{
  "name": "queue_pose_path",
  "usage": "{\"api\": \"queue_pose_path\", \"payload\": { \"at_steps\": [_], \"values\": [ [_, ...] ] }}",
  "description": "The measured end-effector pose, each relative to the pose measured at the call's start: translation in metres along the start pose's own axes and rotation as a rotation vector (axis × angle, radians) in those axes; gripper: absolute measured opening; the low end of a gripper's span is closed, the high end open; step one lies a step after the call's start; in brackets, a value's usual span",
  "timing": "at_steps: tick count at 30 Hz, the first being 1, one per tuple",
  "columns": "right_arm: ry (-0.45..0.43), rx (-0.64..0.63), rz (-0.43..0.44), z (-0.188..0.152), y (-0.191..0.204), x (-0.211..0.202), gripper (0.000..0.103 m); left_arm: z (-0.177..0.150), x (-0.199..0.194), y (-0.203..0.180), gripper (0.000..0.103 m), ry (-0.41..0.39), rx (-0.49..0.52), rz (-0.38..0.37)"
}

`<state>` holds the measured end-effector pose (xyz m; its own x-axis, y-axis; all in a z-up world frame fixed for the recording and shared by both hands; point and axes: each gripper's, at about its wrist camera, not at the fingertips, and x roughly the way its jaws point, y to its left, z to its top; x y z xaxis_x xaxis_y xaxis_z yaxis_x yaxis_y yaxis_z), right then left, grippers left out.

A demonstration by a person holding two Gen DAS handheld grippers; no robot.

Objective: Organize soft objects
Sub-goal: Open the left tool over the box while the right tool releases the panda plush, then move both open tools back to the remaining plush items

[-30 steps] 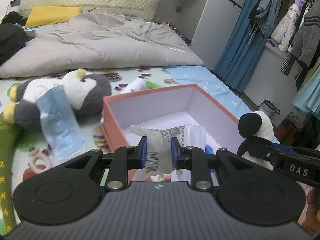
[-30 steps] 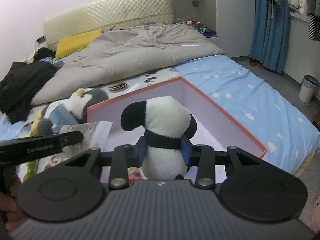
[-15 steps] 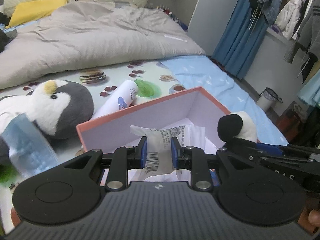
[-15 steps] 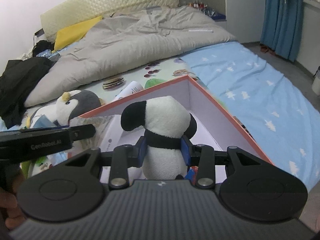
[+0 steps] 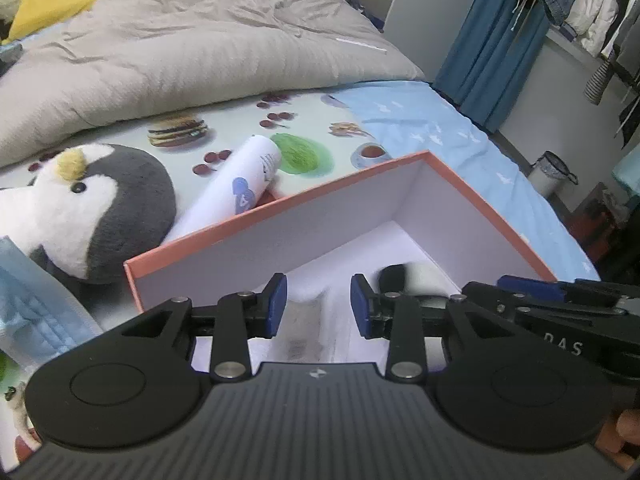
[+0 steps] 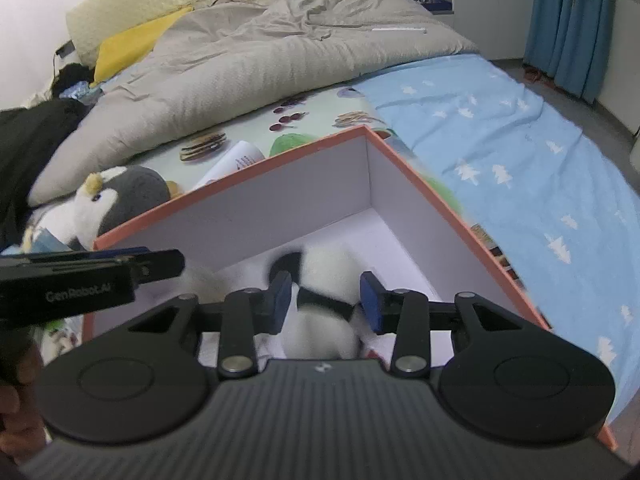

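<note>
Penguin plush (image 5: 100, 212) at 9 o'clock on bed, outside orange box (image 5: 280, 208). Left gripper (image 5: 319, 306) spread over blurred packet (image 5: 304, 328) in box. Right gripper (image 6: 326, 300) spread, panda plush (image 6: 320, 320) (blurred) between its fingers, inside box.

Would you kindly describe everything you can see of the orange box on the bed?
The box is an open, lidless rectangular carton, apparently stiff cardboard, salmon-orange outside and along its rim, plain white inside. It sits flat on the printed bedsheet, one corner pointing away from the cameras. Inside lie a blurred black-and-white panda plush and a white packet. A white tube lies against its far wall; the penguin plush sits just beyond its left corner. Both grippers hover over it with open jaws.
</note>
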<state>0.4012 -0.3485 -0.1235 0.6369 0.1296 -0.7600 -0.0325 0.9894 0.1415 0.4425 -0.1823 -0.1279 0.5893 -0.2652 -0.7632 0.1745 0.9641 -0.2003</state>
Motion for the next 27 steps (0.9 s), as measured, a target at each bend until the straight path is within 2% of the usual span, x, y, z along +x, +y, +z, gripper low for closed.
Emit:
{"api": "queue_pose_path", "payload": {
  "at_steps": [4, 12, 27],
  "values": [
    [-0.003, 0.015, 0.03, -0.001, -0.002, -0.009, 0.044, -0.002, -0.012, -0.001, 0.04, -0.016, -0.002, 0.001],
    [-0.051, 0.03, 0.033, -0.015, 0.007, -0.05, 0.044, -0.015, -0.059, -0.006, 0.04, -0.069, 0.005, 0.003],
    [-0.156, 0.003, 0.032, -0.065, 0.041, -0.144, 0.044, -0.078, -0.18, -0.005, 0.04, -0.172, 0.004, 0.005]
  ]
}}
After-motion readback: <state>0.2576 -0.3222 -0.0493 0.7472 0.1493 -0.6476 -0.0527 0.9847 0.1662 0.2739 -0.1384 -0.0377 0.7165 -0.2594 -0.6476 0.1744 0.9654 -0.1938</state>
